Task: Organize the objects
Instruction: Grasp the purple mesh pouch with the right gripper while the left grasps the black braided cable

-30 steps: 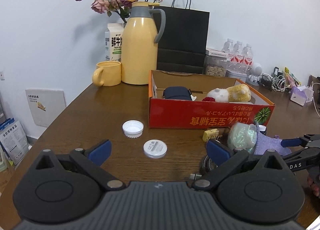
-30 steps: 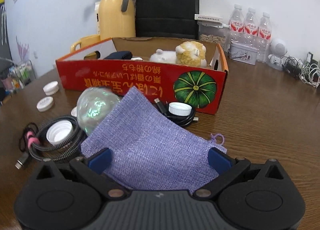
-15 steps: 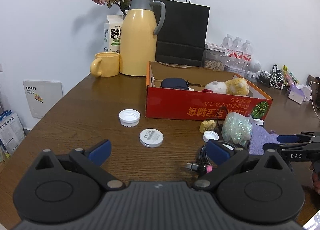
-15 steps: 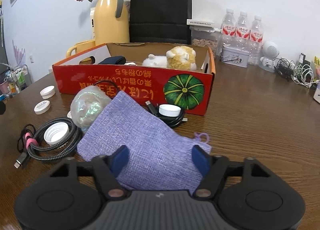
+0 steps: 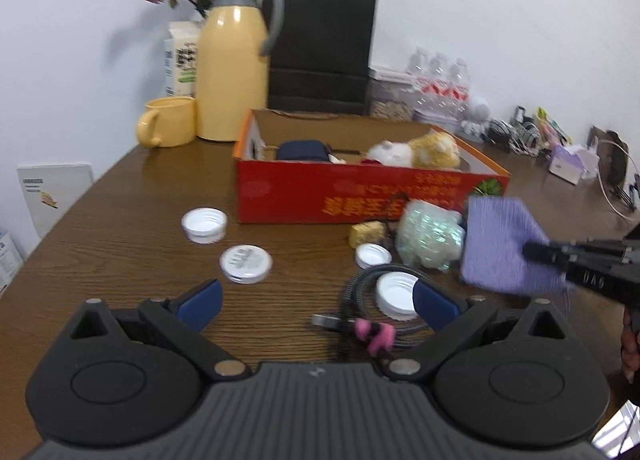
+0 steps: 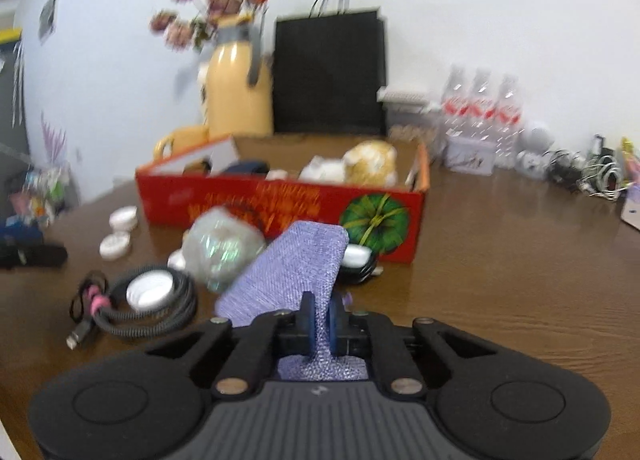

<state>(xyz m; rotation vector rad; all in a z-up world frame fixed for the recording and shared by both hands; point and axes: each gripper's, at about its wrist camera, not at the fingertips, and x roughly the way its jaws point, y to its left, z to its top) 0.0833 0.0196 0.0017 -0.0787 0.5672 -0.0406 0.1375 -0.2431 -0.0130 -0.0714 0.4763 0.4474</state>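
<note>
Right gripper: jaws clamped nearly shut on the near edge of the purple fabric pouch, cloth pinched between the blue pads. Pouch lifted clear of the counter, far end tilted up toward the red cardboard box. Grip confined to one edge; remainder hanging loose and free to swing.

Left gripper: jaws wide apart, nothing between them, poised above the coiled braided cable with a white cap lying inside the coil.

Step in hand, judged: transfer of the pouch into the box. Recommended: hold the clamp firm, carry high enough for the trailing cloth to clear the near wall, avoid brushing the iridescent wrapped ball just beside the pouch, release only once above a free patch of box floor, away from the plush toy and the dark case.

Remaining on the counter: further white lids left of the box. Both views blurred; finer detail not readable.
</note>
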